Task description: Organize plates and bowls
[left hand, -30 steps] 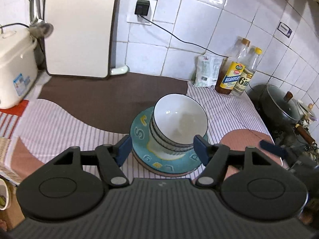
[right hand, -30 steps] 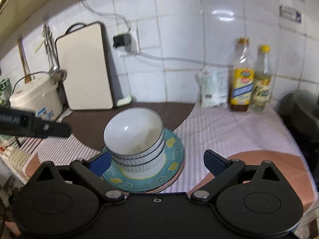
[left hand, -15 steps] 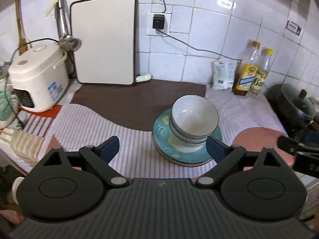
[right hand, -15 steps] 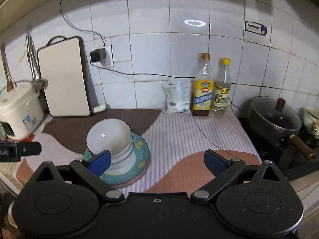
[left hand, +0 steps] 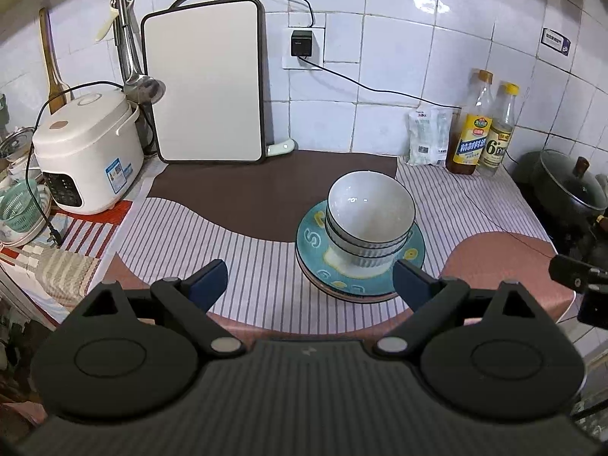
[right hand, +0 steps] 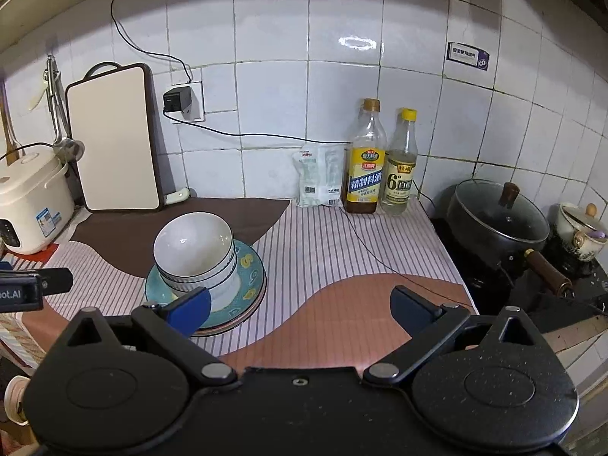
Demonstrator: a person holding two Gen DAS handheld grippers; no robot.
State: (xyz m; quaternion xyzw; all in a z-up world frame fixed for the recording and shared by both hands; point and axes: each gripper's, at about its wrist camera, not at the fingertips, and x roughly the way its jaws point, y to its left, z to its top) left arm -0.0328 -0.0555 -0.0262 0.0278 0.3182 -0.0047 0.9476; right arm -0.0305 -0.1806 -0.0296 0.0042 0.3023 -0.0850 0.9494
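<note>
A stack of white bowls with dark rim lines (left hand: 370,214) (right hand: 192,249) sits tilted on a stack of teal patterned plates (left hand: 313,241) (right hand: 249,271) in the middle of the striped counter cloth. My left gripper (left hand: 309,283) hangs open in front of the stack, nothing between its blue pads. My right gripper (right hand: 300,306) is open too, to the right of the stack, its left pad overlapping the plates in view. Each gripper shows at the edge of the other's view: the right gripper (left hand: 577,277) and the left gripper (right hand: 34,285).
A white rice cooker (left hand: 85,150) and a leaning cutting board (left hand: 207,79) stand at the back left. Two bottles (right hand: 366,157) and a white packet (right hand: 319,174) line the tiled wall. A lidded black pan (right hand: 497,220) sits on the stove at right.
Both grippers have drawn back and up from the bowl stack, which now looks smaller and farther. The left jaws have spread wider and no longer flank the bowls.
</note>
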